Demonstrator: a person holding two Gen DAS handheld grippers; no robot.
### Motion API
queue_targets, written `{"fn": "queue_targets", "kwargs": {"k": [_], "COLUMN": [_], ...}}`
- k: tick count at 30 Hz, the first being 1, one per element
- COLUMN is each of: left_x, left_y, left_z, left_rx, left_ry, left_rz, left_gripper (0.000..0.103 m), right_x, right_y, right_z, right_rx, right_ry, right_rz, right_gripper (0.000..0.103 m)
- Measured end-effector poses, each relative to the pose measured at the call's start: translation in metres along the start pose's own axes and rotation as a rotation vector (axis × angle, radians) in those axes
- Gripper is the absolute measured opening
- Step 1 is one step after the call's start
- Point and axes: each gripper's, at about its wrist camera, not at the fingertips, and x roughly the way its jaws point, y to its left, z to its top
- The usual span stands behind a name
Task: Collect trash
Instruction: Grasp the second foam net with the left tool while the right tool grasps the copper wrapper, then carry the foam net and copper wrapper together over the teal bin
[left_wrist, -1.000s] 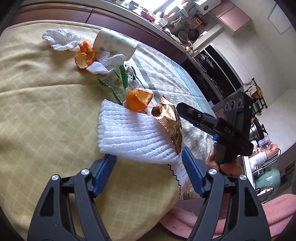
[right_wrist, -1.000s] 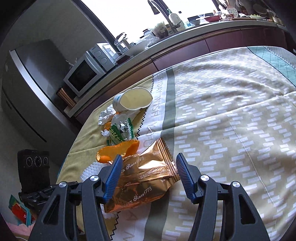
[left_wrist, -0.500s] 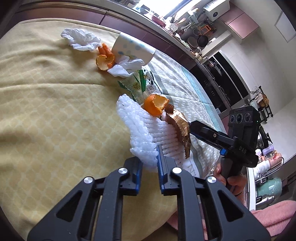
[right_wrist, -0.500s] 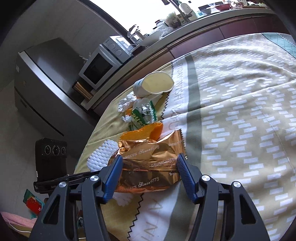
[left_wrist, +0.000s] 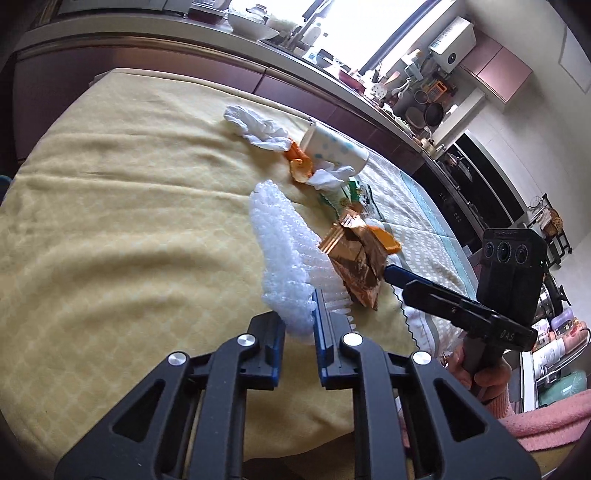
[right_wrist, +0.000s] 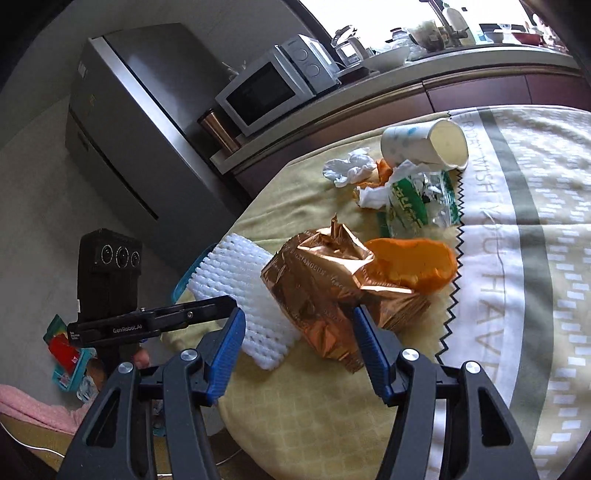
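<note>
1. Trash is seen strewn on a desk covered with a yellow cloth; a patterned cloth overlaps it on one side.
2. Left tool: jaws have just been closing and are now nearly together, pinched on the near edge of a white foam net. The net is crumpled between the blue pads and is lifted off the cloth at that end.
3. Right tool: jaws are held about half open. A copper foil bag sits between the blue pads; the right pad is seen against the bag's side, the left pad is apart from it and overlaps the net. Whether the bag is actually gripped cannot be told.
4. The bag lies just beside the net, touching it, near the desk's edge.
5. An orange peel rests against the far end of the bag.
6. Farther back, a green-and-clear wrapper, a crumpled tissue and a smaller peel piece are clustered together.
7. A dotted paper cup lies on its side behind them, mouth toward the patterned cloth.
8. A hand is seen on the right tool's grip in the left wrist view.
9. A microwave and a fridge are noted in the background.
</note>
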Motion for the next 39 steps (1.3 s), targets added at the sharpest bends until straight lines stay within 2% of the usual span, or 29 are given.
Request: {"fn": "queue_targets", "kwargs": {"k": [4,7,10,16,18,22,26,30,39], "left_x": [-0.006,-0.009,-0.009,-0.015,-0.019,-0.027,-0.037,-0.046,-0.068], "left_y": [0.009,0.012,0.013,0.017,0.020,0.027,0.033,0.040,0.041], "left_z": [-0.001,-0.003,-0.004,-0.007,-0.009,-0.011,-0.013,-0.014,-0.017], "left_rx": [-0.008,-0.006,-0.008,-0.009,-0.017,-0.030,-0.042,-0.055,-0.050], "left_ry": [-0.017,-0.021,-0.022,-0.037,-0.043,-0.057,-0.075,-0.093,-0.140], "left_rz": [0.018,0.041,0.050,0.078,0.087,0.105,0.121,0.137,0.183], "left_gripper": [0.014,0.014,0.014,0.014,0.014,0.014,0.014,0.014,0.014], "right_x": [-0.014,-0.018,-0.014,0.009,0.016,0.030,0.041,0.045,0.050], "right_y": [-0.020,-0.040,-0.049,-0.033,-0.029,-0.022,-0.011,0.001,0.016], "right_z": [0.001,-0.003,-0.005,0.002,0.003,0.007,0.011,0.014,0.027], "right_rx": [0.046,0.115,0.147,0.118,0.117,0.108,0.087,0.058,0.035], "right_ry": [-0.026,-0.021,-0.017,0.001,0.004,0.017,0.027,0.025,0.006], "right_rz": [-0.074,-0.099,-0.090,-0.054,-0.037,-0.021,0.011,0.036,0.106], "right_gripper": [0.059,0.059,0.061,0.057,0.047,0.037,0.019,0.012,0.008]}}
